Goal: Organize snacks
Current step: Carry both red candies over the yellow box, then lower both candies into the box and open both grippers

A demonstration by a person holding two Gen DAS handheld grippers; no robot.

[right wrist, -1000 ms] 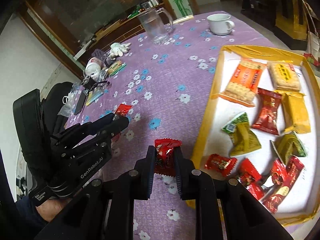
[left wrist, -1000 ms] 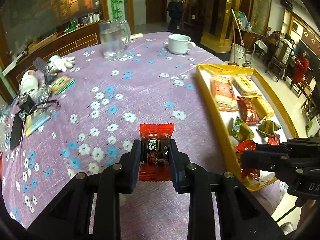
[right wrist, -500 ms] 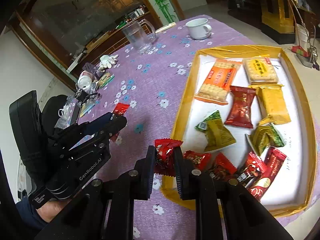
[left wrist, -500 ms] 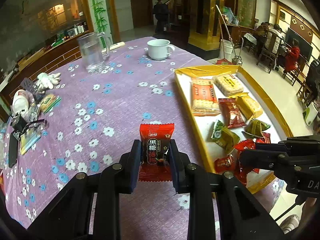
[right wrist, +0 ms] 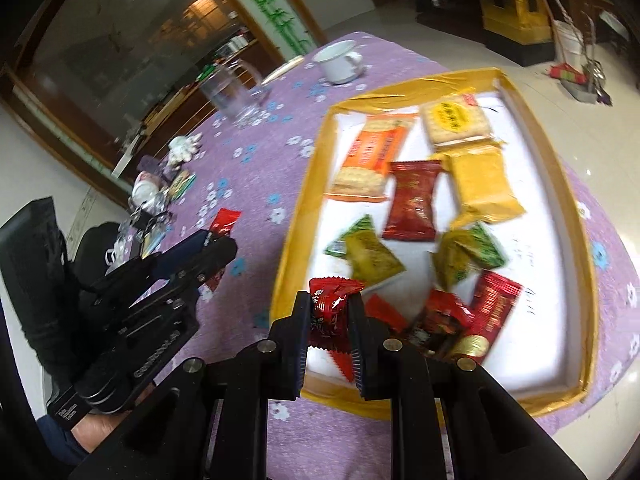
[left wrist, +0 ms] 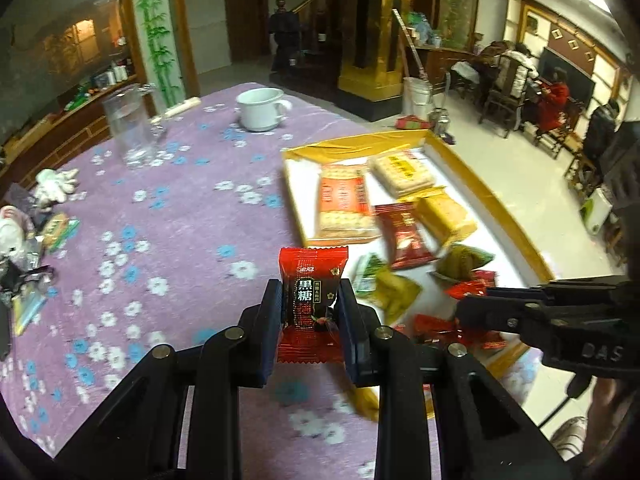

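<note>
- The left gripper (left wrist: 310, 312) is clamping a red brown-sugar candy (left wrist: 311, 300), hanging over the purple floral tablecloth (left wrist: 168, 216) beside the yellow tray (left wrist: 496, 196).
- The right gripper (right wrist: 330, 320) is pinching a crinkled red candy (right wrist: 330, 312) above the tray's near-left corner, near the other red sweets (right wrist: 440, 316).

The tray (right wrist: 568, 184) lies on the counter (left wrist: 180, 216), at its right side. The mug (left wrist: 260, 110) stands behind the tray, with the pitcher (left wrist: 126, 128) to its left. Snack packs (right wrist: 412, 200) lie inside the tray. Clutter (left wrist: 24, 240) lies at the counter's left edge.
</note>
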